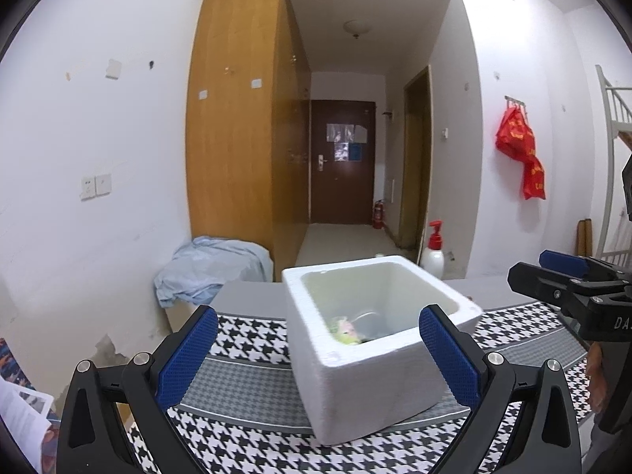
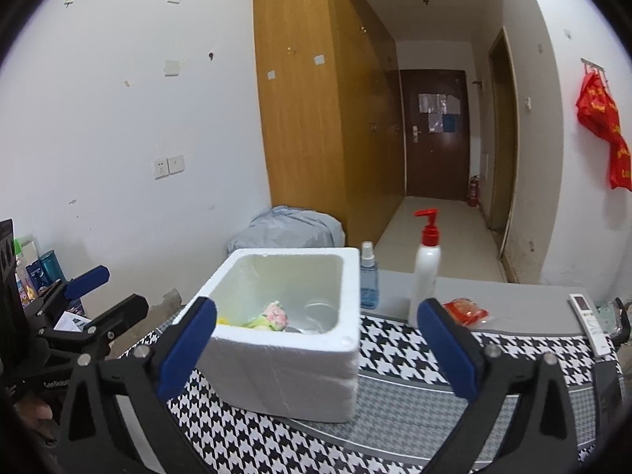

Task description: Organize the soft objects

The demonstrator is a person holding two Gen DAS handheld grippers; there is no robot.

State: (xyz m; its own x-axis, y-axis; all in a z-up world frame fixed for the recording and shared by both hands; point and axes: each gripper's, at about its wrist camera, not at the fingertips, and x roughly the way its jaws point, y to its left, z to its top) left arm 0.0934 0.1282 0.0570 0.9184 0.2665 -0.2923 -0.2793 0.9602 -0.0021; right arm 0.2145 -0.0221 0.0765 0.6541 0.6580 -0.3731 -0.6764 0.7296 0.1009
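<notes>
Both tongs stand wide apart and empty: right gripper (image 2: 316,349) and left gripper (image 1: 318,355) each face the foam box (image 2: 284,359) straight ahead; inside it, low against its near wall, lies what looks like a pink-and-green soft toy (image 2: 272,316)

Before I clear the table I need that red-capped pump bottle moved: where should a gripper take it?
Grip the pump bottle around its white body, below the red pump, coming in level from the near side. It stands upright past the foam box, and the body is straight-sided while the spout overhangs. The spray bottle stands close on its left, so the right gripper, open and empty, looks better placed.
</notes>
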